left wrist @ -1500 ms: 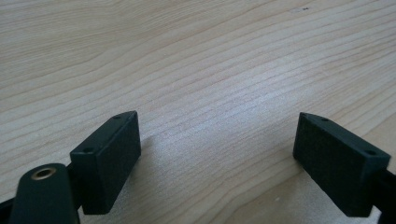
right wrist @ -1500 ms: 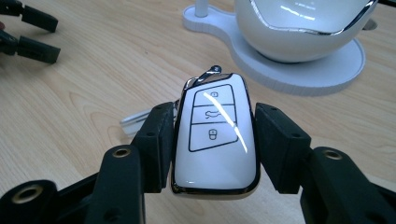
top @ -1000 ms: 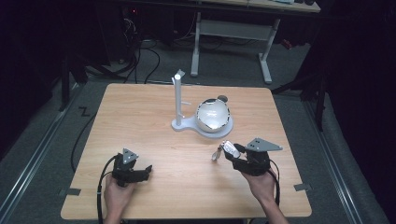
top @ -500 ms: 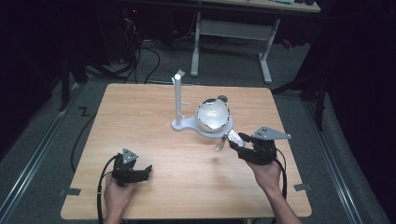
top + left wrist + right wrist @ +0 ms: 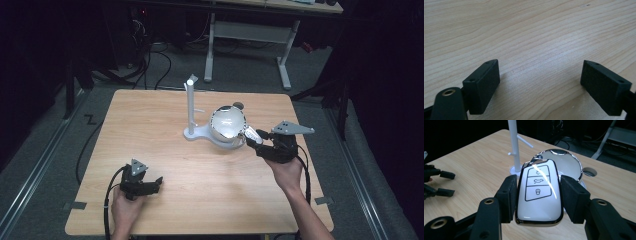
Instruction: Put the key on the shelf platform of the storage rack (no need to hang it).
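Slippage is looking like the worry: right gripper (image 5: 539, 195) is pinching the glossy key fob (image 5: 539, 192) between its jaws by the smooth sides, while left gripper (image 5: 541, 85) is sitting wide open, nothing between.

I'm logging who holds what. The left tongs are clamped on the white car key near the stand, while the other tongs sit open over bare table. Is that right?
Not quite: the right tongs hold the white car key, as the right gripper view shows, close to the stand. The left tongs are the open ones, over bare table.
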